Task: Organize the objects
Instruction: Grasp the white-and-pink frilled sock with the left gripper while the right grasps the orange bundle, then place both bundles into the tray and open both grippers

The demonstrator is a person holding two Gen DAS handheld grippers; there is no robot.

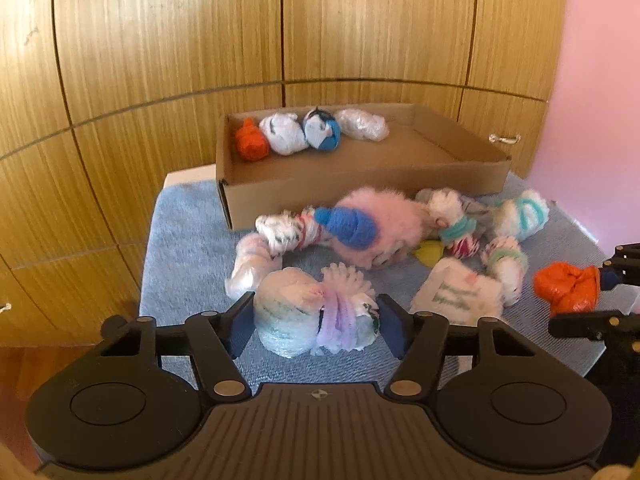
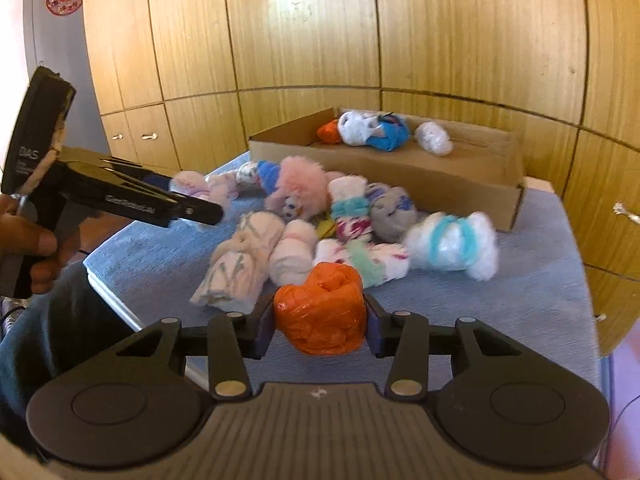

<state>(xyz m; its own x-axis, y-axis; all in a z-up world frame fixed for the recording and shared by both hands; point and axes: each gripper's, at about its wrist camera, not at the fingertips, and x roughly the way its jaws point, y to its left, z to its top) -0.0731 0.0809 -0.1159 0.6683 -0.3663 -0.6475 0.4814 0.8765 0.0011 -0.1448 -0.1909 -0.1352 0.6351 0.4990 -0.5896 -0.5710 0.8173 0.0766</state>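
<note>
Pale rolled sock bundle [image 1: 316, 314] clamped between the jaws of the left hand-held gripper [image 1: 316, 320], just off the blue cloth of the tabletop [image 1: 180, 248]; long axis crosswise, jaw to jaw, fuzzy lilac cuff toward the right jaw. Orange sock bundle [image 2: 320, 310] pinched in the right hand-held gripper [image 2: 320, 316], jaws narrow on both flanks, knotted end up and away, shape too round to name a long axis. Ahead of both, loose heap of sock rolls [image 2: 340, 220] unsorted: pink fluffy one [image 1: 376, 220], blue one [image 1: 348, 226], white ones with teal bands among them. Beyond the heap, cardboard box [image 1: 360, 188] with four bundles in a row along its far wall, most of its floor bare. Judged early on: four stowed, two in hand, roughly a dozen left.
</note>
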